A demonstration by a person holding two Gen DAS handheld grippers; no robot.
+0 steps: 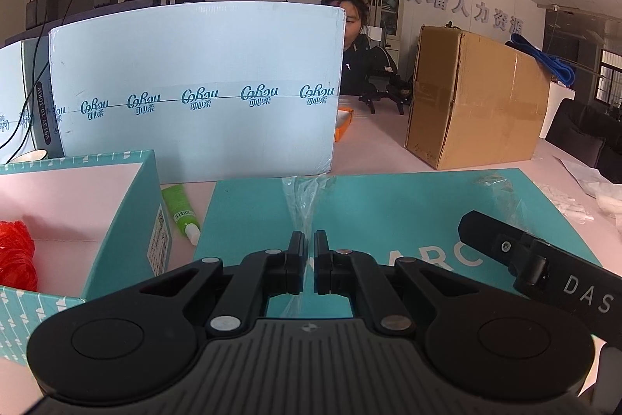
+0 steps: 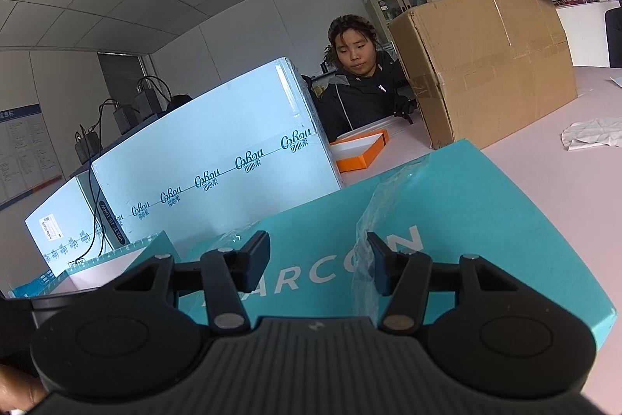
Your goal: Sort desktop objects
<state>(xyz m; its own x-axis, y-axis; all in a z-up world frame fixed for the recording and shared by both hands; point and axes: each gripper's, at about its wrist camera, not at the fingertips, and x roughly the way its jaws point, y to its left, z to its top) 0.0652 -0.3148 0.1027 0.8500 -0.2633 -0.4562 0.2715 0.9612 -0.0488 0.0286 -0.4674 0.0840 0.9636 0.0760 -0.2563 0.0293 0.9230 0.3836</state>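
Each fisheye camera sits behind its gripper, looking forward and slightly downward, close above the bench [image 1: 373,142]. Both views share the teal lid [image 1: 388,212] [image 2: 486,220], white carton [image 1: 194,84] [image 2: 217,158] and brown carton [image 1: 474,96] [image 2: 486,61]. The right view appears tilted.

Teal lid [image 1: 388,205]: matt card, showing a smooth face. Film [image 1: 301,209]: clear crinkled plastic, catching glints. Carton [image 1: 474,96]: rough brown cardboard, wearing glossy tape. White box [image 1: 194,72]: shining smoothly. Left gripper [image 1: 307,251]: matt black plastic, showing metal rivets.
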